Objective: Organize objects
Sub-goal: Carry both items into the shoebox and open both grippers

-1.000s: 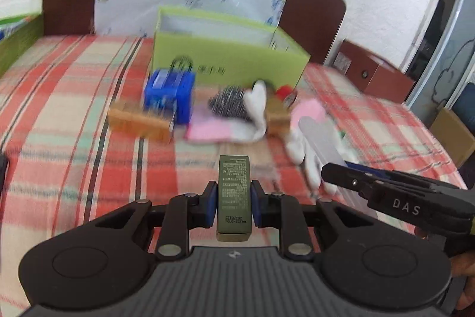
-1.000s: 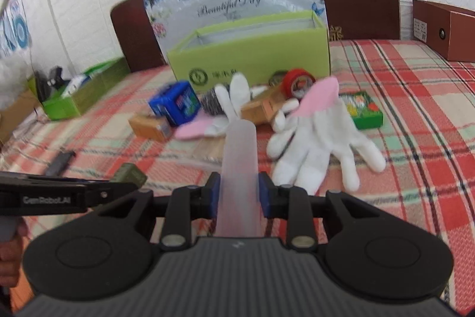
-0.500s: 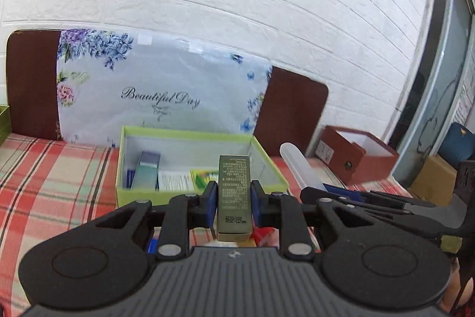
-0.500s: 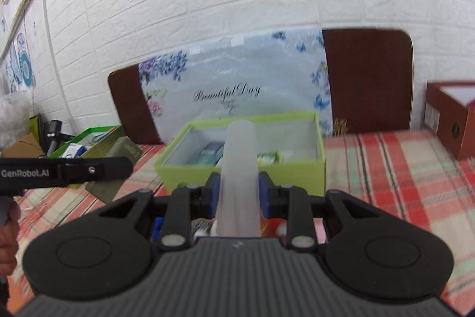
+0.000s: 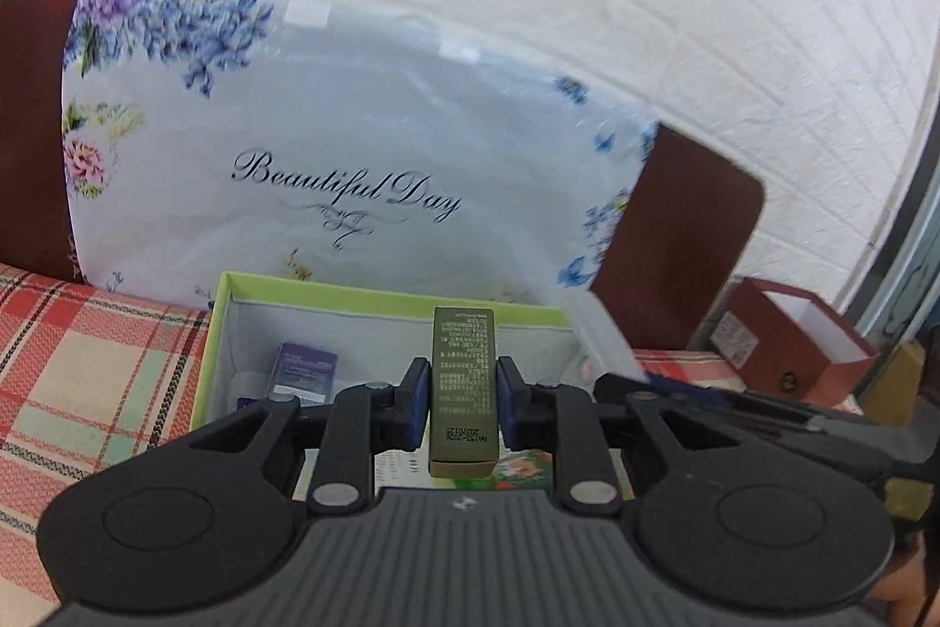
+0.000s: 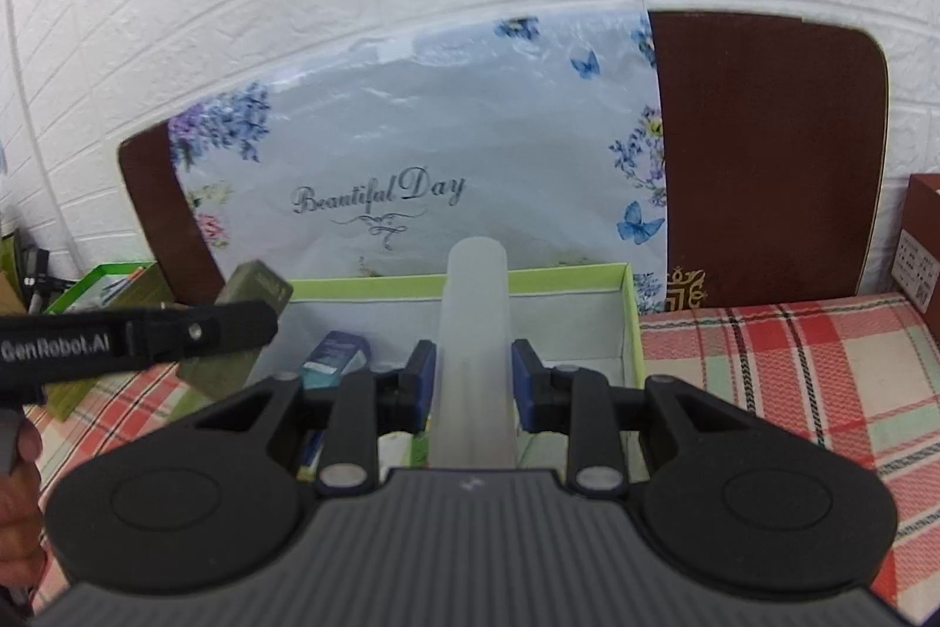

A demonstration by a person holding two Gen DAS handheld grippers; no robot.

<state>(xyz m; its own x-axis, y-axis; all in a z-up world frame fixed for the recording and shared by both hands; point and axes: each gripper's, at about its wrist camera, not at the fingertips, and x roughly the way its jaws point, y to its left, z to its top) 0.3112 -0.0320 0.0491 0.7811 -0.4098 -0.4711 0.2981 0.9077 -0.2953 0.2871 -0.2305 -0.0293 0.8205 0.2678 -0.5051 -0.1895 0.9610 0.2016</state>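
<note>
My left gripper (image 5: 462, 401) is shut on a slim olive-green box (image 5: 463, 380) with small print, held upright above the open green box (image 5: 376, 295). My right gripper (image 6: 473, 386) is shut on a frosted translucent tube (image 6: 474, 333), also above that green box (image 6: 631, 321). In the right wrist view the left gripper (image 6: 194, 333) reaches in from the left with the olive box (image 6: 249, 289). In the left wrist view the right gripper (image 5: 734, 409) enters from the right with the tube (image 5: 605, 333). A purple carton (image 5: 305, 368) and other small packets lie inside the green box.
A floral bag reading "Beautiful Day" (image 5: 346, 139) leans on a brown headboard (image 6: 764, 157) behind the box. A red open box (image 5: 793, 339) stands at the right. A second green tray (image 6: 111, 283) sits far left. A plaid cloth (image 6: 793, 362) covers the surface.
Both grippers have moved forward and up from the pile of gloves and small items to above the green box, still holding the olive box and the tube.
</note>
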